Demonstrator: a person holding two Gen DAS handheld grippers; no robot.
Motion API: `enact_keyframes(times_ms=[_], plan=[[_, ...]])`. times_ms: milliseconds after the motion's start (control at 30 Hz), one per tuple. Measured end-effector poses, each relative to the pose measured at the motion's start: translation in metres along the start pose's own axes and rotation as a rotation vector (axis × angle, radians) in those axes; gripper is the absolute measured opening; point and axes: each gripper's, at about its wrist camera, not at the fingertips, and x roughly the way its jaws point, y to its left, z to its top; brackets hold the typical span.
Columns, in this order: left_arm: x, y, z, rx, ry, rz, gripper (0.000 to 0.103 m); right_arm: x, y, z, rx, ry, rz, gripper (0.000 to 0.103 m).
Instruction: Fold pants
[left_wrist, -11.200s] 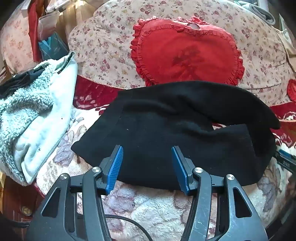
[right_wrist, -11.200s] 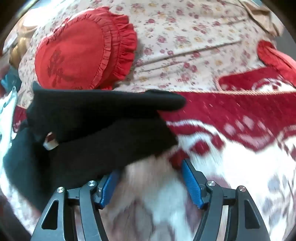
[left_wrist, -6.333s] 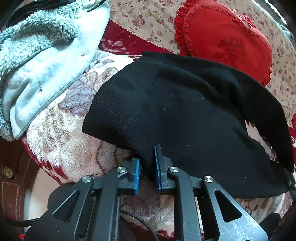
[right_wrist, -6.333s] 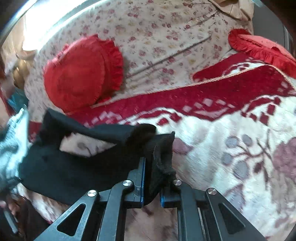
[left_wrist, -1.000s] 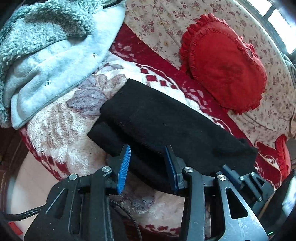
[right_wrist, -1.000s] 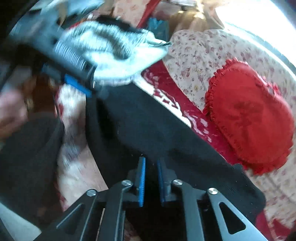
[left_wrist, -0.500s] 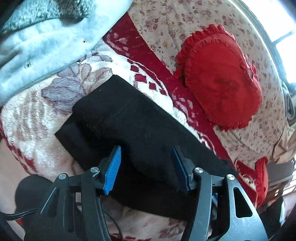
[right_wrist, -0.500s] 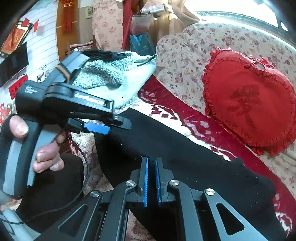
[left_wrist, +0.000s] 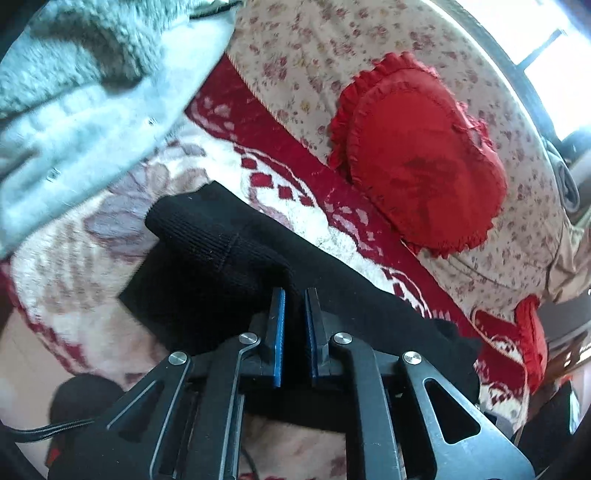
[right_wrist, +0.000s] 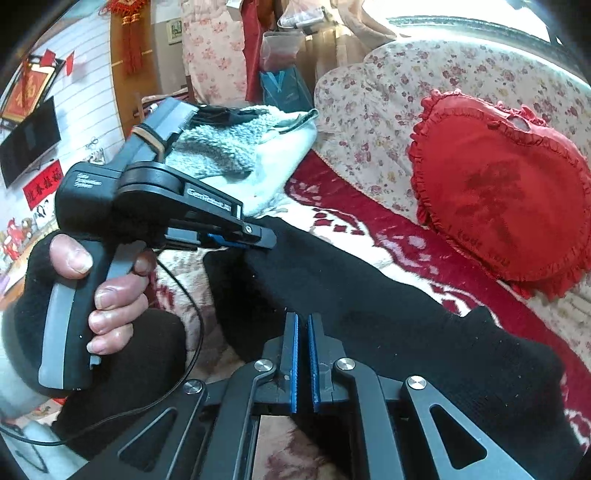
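Plush red-and-cream floral blanket (left_wrist: 110, 236) covers the sofa seat, with a red heart-shaped cushion (left_wrist: 421, 173) propped against the floral backrest (right_wrist: 373, 110) at about 1 o'clock in the left wrist view. Black pants (left_wrist: 229, 258), folded into a long band, lie across the blanket from 9 o'clock toward 4 o'clock. Left gripper (left_wrist: 294, 295) has its blue pads nearly together, pinching a raised fold of the pants. Right gripper (right_wrist: 303, 321) is likewise closed down on the pants' near edge. A grey fleece garment (right_wrist: 229, 147) lies at 11 o'clock in the right wrist view.
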Motion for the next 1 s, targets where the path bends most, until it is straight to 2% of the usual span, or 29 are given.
enact_keyframes(times_ms=[100, 167, 233, 333, 467, 500, 567, 667, 800, 900, 1000], plan=[[-0.004, 0.012, -0.009, -0.002, 0.006, 0.023, 0.009, -0.002, 0.009, -0.007, 0.001, 0.013, 0.031, 0.005], [0.007, 0.020, -0.018, 0.013, 0.027, 0.093, 0.009, 0.011, 0.015, -0.018, 0.005, 0.049, 0.040, 0.005], [0.021, 0.029, -0.026, 0.008, 0.064, 0.128, 0.009, 0.026, 0.015, -0.028, 0.017, 0.088, 0.039, 0.005], [0.016, 0.024, -0.031, 0.040, 0.039, 0.147, 0.009, 0.040, 0.011, -0.038, 0.052, 0.159, 0.038, 0.005], [-0.007, 0.010, -0.028, 0.092, -0.032, 0.191, 0.010, 0.009, 0.003, -0.033, 0.092, 0.125, 0.046, 0.006], [-0.013, 0.008, -0.027, 0.106, -0.055, 0.201, 0.013, -0.009, -0.003, -0.033, 0.109, 0.093, 0.036, 0.006], [-0.022, 0.001, -0.027, 0.129, -0.089, 0.204, 0.026, -0.036, -0.017, -0.033, 0.160, 0.038, 0.014, 0.008], [-0.023, -0.010, -0.027, 0.149, -0.097, 0.180, 0.026, -0.064, -0.043, -0.025, 0.204, -0.017, -0.084, 0.014], [-0.016, -0.032, -0.034, 0.202, -0.064, 0.154, 0.026, -0.080, -0.072, -0.014, 0.267, -0.023, -0.198, 0.015], [-0.006, -0.053, -0.042, 0.261, -0.035, 0.135, 0.027, -0.112, -0.100, -0.032, 0.352, -0.051, -0.298, 0.017], [0.008, -0.078, -0.054, 0.334, -0.017, 0.117, 0.029, -0.147, -0.135, -0.067, 0.474, -0.039, -0.429, 0.029]])
